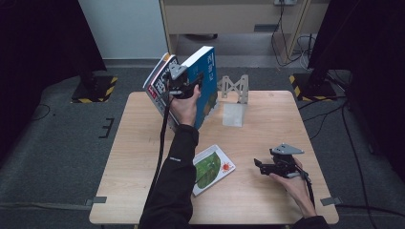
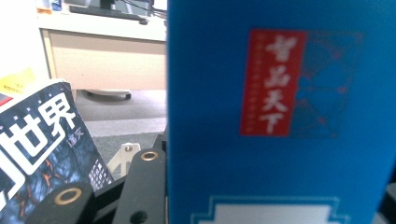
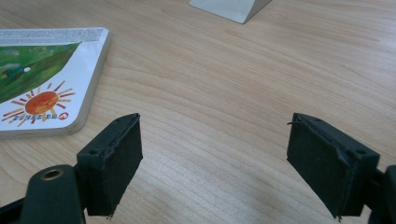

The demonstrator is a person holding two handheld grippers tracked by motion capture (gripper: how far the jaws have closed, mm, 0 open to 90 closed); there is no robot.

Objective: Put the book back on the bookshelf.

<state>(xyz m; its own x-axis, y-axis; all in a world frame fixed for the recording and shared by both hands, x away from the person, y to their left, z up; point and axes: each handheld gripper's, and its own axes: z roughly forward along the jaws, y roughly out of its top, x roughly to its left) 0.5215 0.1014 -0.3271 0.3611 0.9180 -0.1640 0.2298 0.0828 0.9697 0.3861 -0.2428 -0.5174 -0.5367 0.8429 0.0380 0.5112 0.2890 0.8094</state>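
So the left gripper (image 1: 191, 88) has its jaws clamped on the blue book (image 1: 204, 81), holding it up tilted at the far edge of the table (image 1: 143, 143), right next to the dark book (image 1: 160, 78) leaning behind it. Looks like the shelving step: books going upright against the bookend (image 1: 235, 90), which stands just beside the blue one with nothing on its base plate so far. Next move probably needs the blue book tipped upright and slid against that bookend. The right gripper (image 1: 267, 165) rests near the front, jaws spread wide, nothing in them, near the picture book (image 1: 212, 167) lying flat.
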